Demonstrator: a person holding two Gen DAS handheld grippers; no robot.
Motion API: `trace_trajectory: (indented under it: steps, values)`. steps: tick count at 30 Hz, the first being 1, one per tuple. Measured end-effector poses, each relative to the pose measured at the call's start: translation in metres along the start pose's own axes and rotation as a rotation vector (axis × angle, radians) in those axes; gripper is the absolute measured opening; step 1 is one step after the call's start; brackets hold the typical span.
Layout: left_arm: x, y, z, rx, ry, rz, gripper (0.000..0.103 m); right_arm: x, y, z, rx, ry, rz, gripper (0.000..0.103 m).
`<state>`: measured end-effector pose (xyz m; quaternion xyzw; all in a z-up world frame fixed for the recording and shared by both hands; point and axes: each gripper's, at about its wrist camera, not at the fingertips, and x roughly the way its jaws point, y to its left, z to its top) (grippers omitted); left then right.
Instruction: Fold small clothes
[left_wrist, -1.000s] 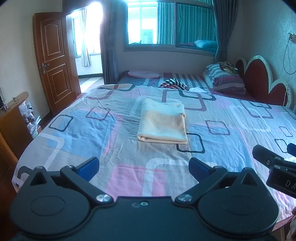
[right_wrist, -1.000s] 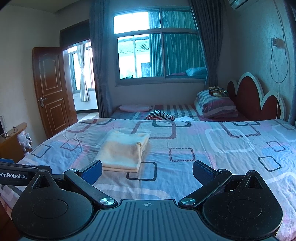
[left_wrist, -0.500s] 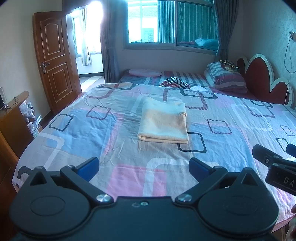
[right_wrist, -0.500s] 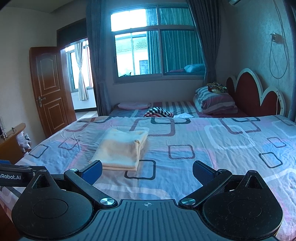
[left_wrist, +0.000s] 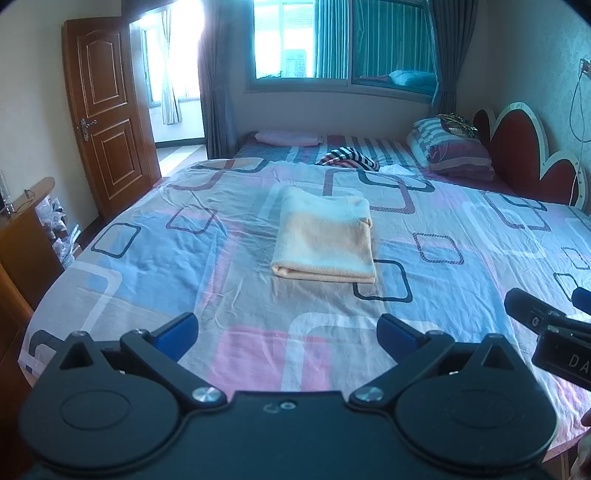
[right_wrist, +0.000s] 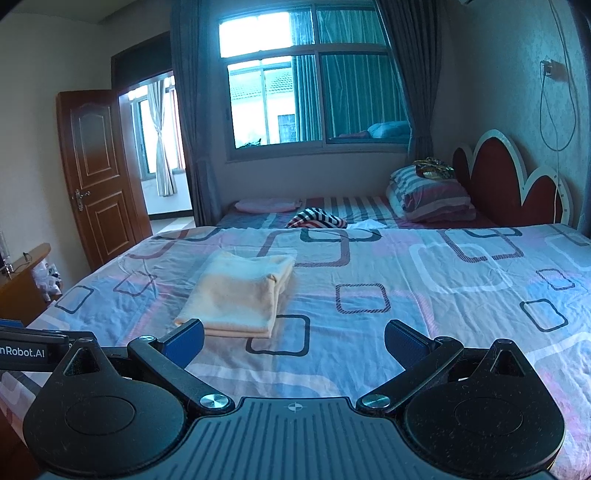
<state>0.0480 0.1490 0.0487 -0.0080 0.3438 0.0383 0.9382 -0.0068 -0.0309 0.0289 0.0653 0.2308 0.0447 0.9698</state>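
Cloth is lying folded on the bed, likely soft, light; both claws, left and right, are hovering spread and empty; pinching a corner looks best.

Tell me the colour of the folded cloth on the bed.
Pale peach folded cloth, clearest in the left wrist view.

Two cut-off labels on the grippers

In the left wrist view the right gripper shows white letters "DA" at the picture's right edge; in the right wrist view the left gripper reads "nRobot.AI" at the left edge
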Motion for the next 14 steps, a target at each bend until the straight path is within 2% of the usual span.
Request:
trace_trajectory:
  steps: [10,14]
  values:
    - [0.018,-0.001,0.002,0.001,-0.02,-0.037,0.101,0.013,-0.003,0.0,0.004,0.022,-0.007,0.102]
    - [0.033,0.001,0.011,-0.018,0.01,-0.044,0.102,0.023,-0.007,-0.001,0.012,0.036,-0.021,0.102]
